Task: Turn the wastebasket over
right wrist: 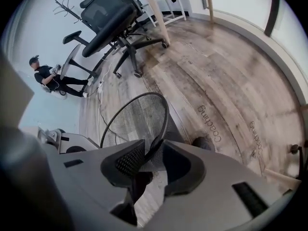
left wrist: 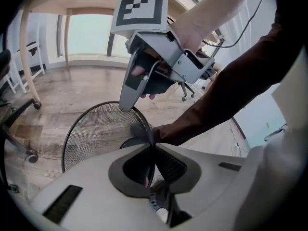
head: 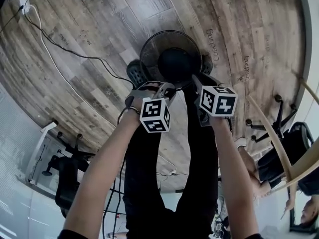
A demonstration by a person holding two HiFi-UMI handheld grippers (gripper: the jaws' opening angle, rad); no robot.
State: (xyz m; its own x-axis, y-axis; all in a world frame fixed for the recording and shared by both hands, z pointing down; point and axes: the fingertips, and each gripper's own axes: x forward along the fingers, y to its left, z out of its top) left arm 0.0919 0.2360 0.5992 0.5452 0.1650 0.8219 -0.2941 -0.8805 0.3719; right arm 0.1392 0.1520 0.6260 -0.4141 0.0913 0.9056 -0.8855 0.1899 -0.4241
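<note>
Wood-plank floor (head: pixel 99 44) fills the head view, and on or just above it the wastebasket (head: pixel 171 59) sits mouth-up, its axis upright. Both the left gripper (head: pixel 160 91) and the right gripper (head: pixel 198 87) meet its near rim side by side, equally close.

From the left gripper view, the jaws are closed on the rim wire, with the mesh stretching away ahead and to the left. The right gripper's tip touches the same rim just beyond.

From the right gripper view, the jaws pinch the rim too, and the wastebasket lies ahead and left. Judged from this, the flip turns on swinging the far rim over around the held near edge.
</note>
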